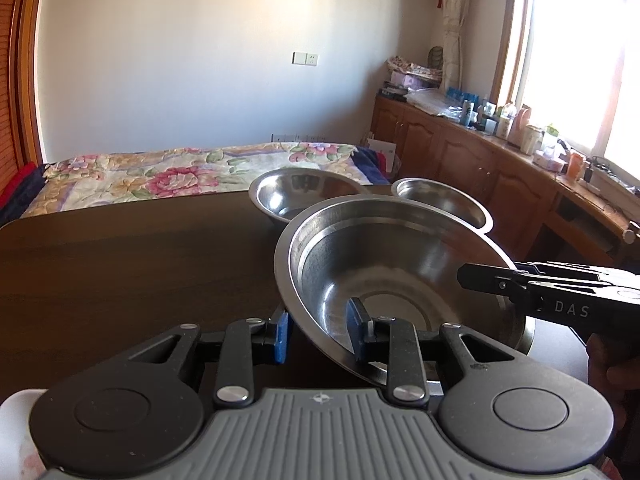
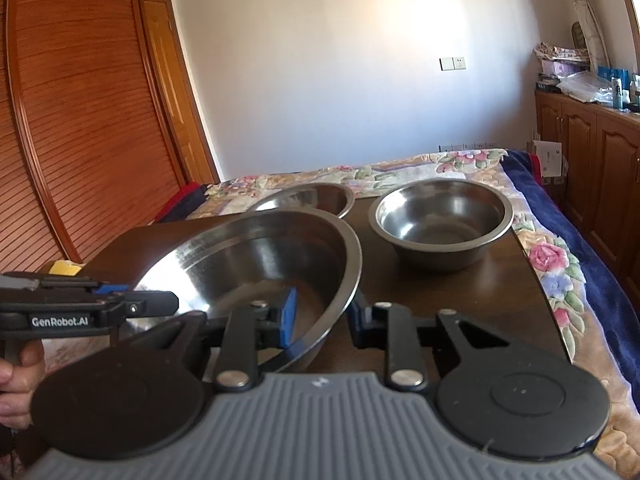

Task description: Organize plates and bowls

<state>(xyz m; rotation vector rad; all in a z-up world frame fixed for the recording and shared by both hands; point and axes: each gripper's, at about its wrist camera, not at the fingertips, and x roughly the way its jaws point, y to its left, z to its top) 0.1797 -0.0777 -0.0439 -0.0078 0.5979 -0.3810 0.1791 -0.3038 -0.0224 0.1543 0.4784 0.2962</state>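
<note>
Counter, dark wood, bed beyond. Large steel basin tilted at centre, near rim up, my left tool clenched on its rim at 7 o'clock, right tool clenched on the rim at 5 o'clock. Risk, I judge: thin polished rim slips if the two lifts go uneven. Two smaller steel bowls, one at 1 o'clock, the other at 11; all empty, shiny.
</note>
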